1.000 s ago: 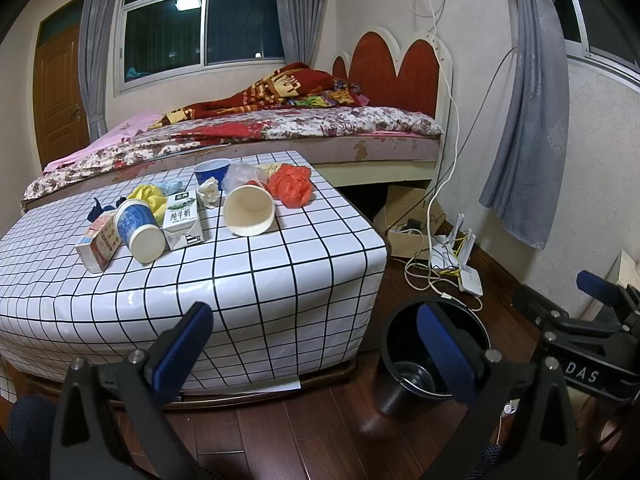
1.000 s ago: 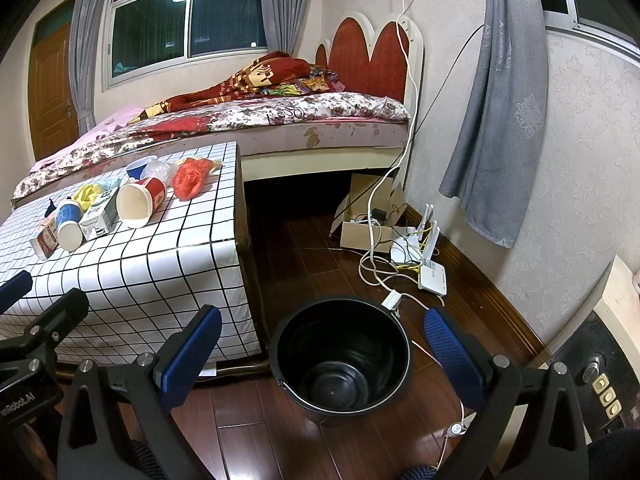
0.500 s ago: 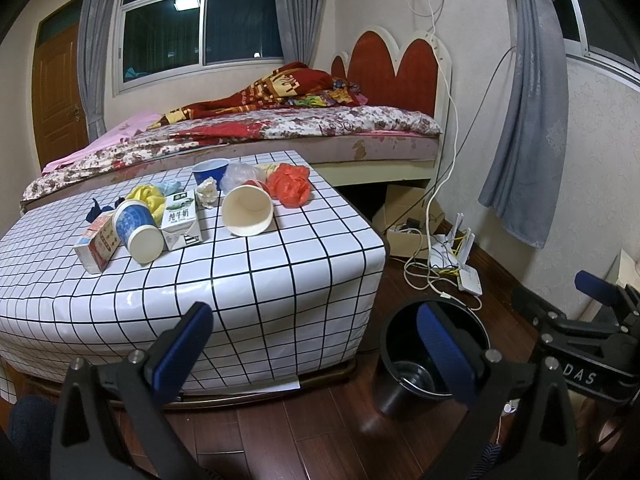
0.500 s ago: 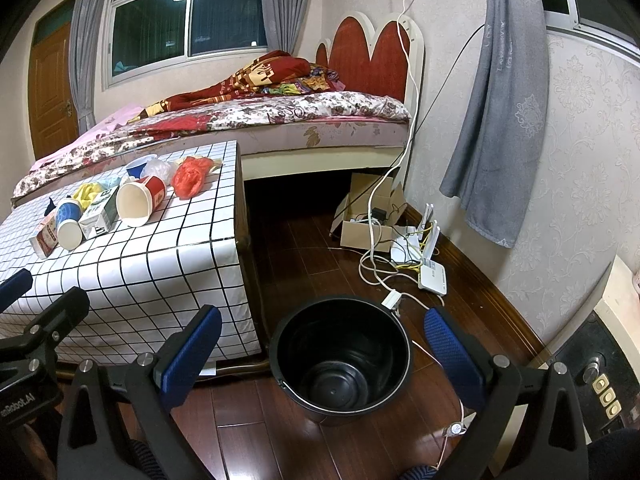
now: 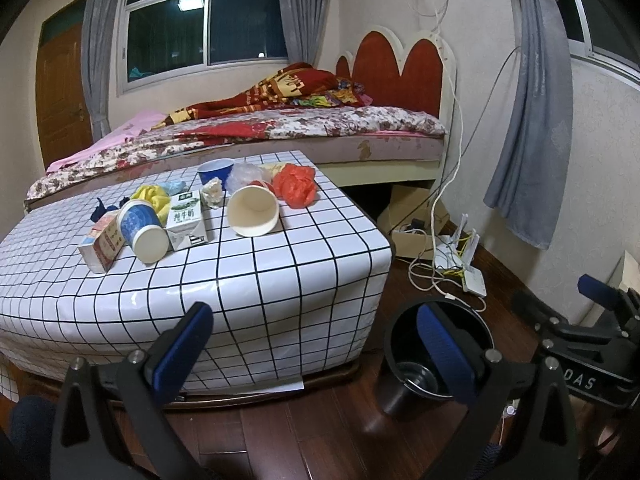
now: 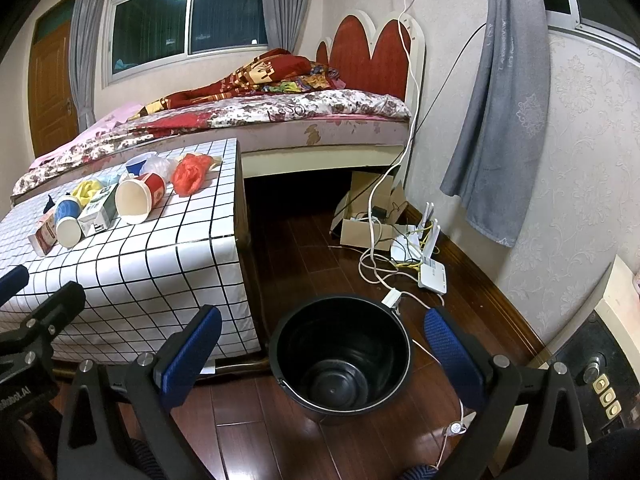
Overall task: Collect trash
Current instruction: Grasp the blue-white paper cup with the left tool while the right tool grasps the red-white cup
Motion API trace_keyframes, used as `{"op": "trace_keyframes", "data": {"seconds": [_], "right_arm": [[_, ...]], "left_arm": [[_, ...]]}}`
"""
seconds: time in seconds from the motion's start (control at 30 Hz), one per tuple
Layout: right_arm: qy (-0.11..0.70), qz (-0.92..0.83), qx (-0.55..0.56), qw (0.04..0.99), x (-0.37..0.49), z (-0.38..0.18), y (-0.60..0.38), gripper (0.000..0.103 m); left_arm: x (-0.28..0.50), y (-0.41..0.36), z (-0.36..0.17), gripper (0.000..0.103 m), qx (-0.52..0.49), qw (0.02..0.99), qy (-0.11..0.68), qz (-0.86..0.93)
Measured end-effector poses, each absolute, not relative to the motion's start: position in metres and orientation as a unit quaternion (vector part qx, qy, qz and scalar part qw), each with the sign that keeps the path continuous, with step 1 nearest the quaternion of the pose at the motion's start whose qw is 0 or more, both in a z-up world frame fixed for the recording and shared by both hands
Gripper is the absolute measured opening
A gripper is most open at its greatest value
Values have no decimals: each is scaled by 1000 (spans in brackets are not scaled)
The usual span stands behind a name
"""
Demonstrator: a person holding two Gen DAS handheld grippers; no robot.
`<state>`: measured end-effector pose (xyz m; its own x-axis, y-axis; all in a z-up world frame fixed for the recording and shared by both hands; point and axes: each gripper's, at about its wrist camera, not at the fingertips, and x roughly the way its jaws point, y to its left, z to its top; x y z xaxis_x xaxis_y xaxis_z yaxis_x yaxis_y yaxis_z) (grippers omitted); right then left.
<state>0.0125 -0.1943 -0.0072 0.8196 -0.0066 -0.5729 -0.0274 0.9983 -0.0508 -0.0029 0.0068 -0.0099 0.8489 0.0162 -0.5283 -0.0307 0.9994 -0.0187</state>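
Note:
Trash lies on a low table with a white grid cloth (image 5: 280,264): a tipped red paper cup (image 5: 253,210), a blue paper cup (image 5: 143,231), a milk carton (image 5: 185,220), a second carton (image 5: 100,244), a crumpled red bag (image 5: 298,185), a yellow bag (image 5: 152,196) and a blue cup (image 5: 215,171). A black bucket (image 6: 340,354) stands empty on the floor right of the table. My left gripper (image 5: 312,344) is open and empty, in front of the table. My right gripper (image 6: 324,348) is open and empty, above the bucket.
A bed (image 6: 280,120) runs behind the table. A cardboard box (image 6: 368,220), white cables and a router (image 6: 430,270) lie on the wood floor by the wall. A grey curtain (image 6: 500,120) hangs at right. A dark safe (image 6: 592,364) sits at far right.

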Motion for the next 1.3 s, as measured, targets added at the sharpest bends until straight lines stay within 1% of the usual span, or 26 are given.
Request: {"op": "trace_keyframes", "data": {"seconds": [0.3, 0.47, 0.67, 0.9, 1.07, 1.1, 1.17, 1.23, 1.3], "right_arm": [[304, 13, -30, 952, 14, -11, -192, 102], [316, 33, -28, 948, 23, -17, -187, 102], [337, 99, -42, 935, 43, -21, -162, 102], [322, 153, -73, 932, 67, -11, -115, 102], [319, 183, -75, 927, 94, -12, -80, 102], [320, 191, -70, 925, 102, -12, -73, 101], [321, 195, -74, 924, 118, -15, -60, 90], [320, 195, -81, 923, 135, -18, -45, 87], [320, 195, -87, 923, 151, -22, -32, 83]], "left_arm": [[-1, 11, -11, 102, -22, 961, 274, 15], [5, 27, -11, 102, -30, 961, 275, 21], [18, 66, -20, 102, -52, 954, 292, 52], [38, 137, -37, 102, -126, 937, 309, 107], [53, 166, -40, 101, -143, 929, 308, 148], [58, 171, -40, 101, -145, 930, 303, 154], [67, 180, -37, 97, -144, 930, 296, 161], [77, 187, -36, 94, -144, 930, 294, 167], [90, 194, -34, 93, -145, 930, 290, 173]]}}
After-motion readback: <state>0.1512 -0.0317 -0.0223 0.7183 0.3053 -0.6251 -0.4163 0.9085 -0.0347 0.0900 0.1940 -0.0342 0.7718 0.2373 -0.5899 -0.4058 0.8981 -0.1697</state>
